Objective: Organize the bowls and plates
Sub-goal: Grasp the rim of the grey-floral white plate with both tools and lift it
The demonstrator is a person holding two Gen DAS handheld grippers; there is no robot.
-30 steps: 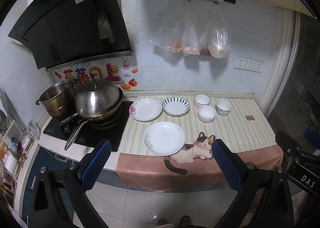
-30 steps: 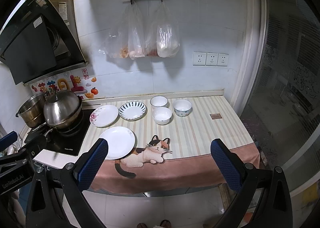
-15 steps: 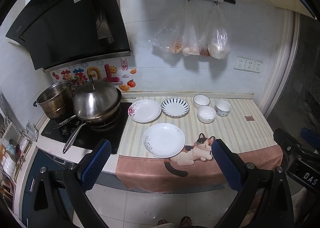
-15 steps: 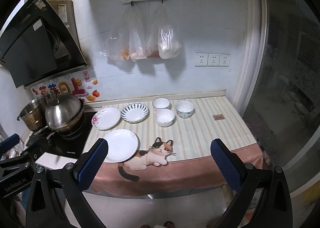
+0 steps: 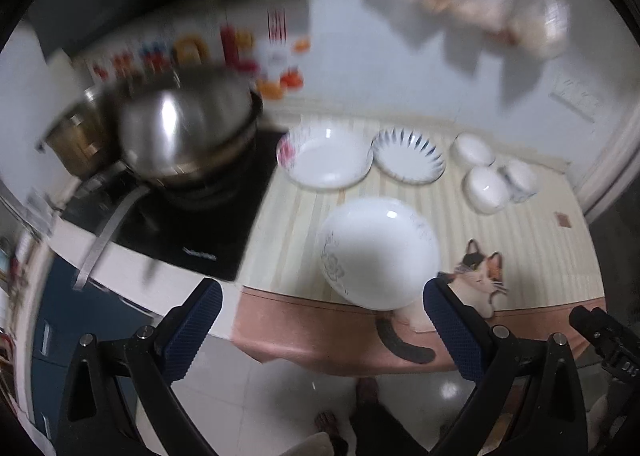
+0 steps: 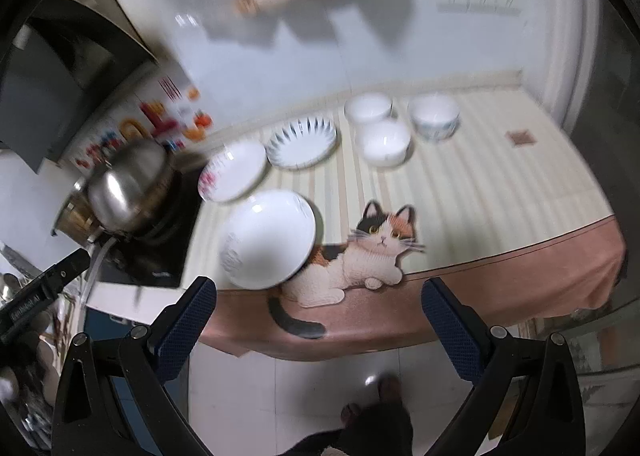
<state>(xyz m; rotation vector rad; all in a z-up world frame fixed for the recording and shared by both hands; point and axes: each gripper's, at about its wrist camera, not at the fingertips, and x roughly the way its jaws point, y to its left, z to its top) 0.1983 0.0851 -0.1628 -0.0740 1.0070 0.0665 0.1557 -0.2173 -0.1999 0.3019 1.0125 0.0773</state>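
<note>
Both the left claw [image 5: 320, 320] and the right claw [image 6: 318, 314] hang wide open and empty before the tabletop [image 6: 480, 192], where three plates [image 6: 270, 238] lie near three bowls [image 6: 384, 142].

Dim indoor light, heavy motion blur, fisheye bending at edges, glare on steel lid [image 5: 180, 128]

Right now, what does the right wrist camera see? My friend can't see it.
Three plates and three bowls sit on a striped counter with a cat picture. The open right gripper hangs in front of the counter edge, holding nothing. A steel pot sits on the stove at left; the view is blurry.
</note>
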